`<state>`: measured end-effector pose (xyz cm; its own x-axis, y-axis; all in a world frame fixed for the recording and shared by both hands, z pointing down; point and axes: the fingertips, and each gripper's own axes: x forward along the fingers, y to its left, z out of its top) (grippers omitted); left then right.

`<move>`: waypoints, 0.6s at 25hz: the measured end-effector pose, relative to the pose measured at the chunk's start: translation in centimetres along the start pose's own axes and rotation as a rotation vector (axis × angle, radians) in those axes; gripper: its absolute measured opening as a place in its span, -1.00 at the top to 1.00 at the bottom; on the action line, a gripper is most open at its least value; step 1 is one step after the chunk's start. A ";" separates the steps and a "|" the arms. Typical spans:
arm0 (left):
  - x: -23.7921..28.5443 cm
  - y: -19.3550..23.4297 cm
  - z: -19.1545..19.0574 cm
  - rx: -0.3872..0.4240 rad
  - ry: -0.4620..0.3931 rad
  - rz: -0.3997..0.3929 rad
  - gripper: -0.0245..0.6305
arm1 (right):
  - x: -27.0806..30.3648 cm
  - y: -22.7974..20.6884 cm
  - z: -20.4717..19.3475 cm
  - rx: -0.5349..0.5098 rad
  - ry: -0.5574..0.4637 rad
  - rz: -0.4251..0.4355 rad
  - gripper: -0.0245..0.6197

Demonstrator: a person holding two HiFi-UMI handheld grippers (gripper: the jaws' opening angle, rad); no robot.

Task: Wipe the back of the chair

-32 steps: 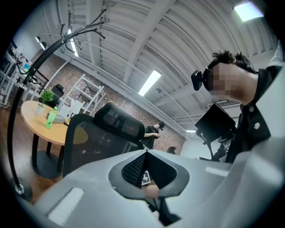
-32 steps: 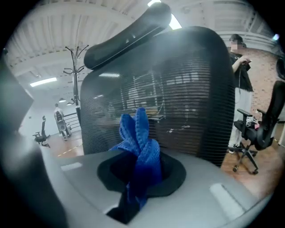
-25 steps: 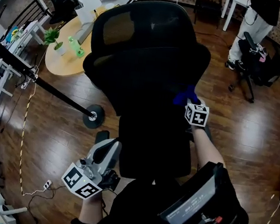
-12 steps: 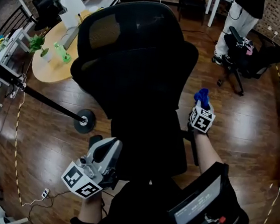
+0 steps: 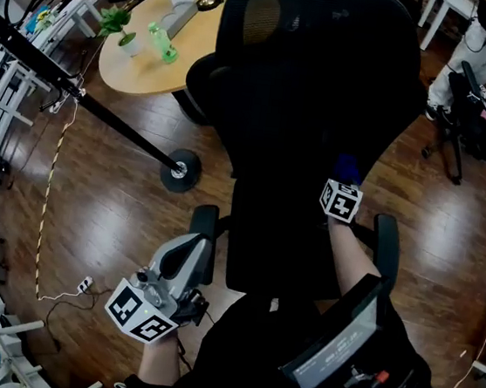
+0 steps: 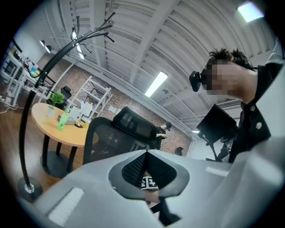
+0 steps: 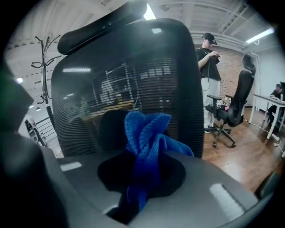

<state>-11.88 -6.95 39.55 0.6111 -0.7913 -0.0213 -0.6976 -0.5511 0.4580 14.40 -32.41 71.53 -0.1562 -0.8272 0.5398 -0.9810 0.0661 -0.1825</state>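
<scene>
Right gripper [image 5: 344, 182] with blue cloth [image 5: 347, 168]: half a second earlier it is out past the right edge of the chair back [image 5: 309, 83], over the floor. Now it is back in front of the black mesh, near that edge.

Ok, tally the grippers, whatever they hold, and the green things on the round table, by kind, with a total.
grippers: 2 (left gripper, right gripper)
blue cloth: 1, in the right gripper
green bottle: 1
potted plant: 1
total: 5
</scene>
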 end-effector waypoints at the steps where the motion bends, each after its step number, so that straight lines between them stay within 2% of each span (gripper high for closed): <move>1: -0.9 0.6 0.3 -0.001 -0.008 0.025 0.92 | 0.5 1.8 -0.5 -0.019 0.012 0.025 0.76; 8: -7.0 3.6 2.1 0.004 -0.078 0.175 0.92 | 2.9 16.1 -3.5 -0.065 0.090 0.237 0.76; 11: -9.2 4.2 2.7 0.012 -0.100 0.221 0.92 | 2.4 23.4 -3.7 -0.098 0.092 0.402 0.76; 15: -10.6 4.7 3.3 0.023 -0.126 0.235 0.92 | -0.9 31.1 0.2 -0.064 -0.013 0.647 0.76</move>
<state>-22.84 -2.04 38.95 0.3812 -0.9241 -0.0278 -0.8239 -0.3532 0.4431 -15.99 -29.69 65.23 -0.7170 -0.6156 0.3269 -0.6939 0.5862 -0.4181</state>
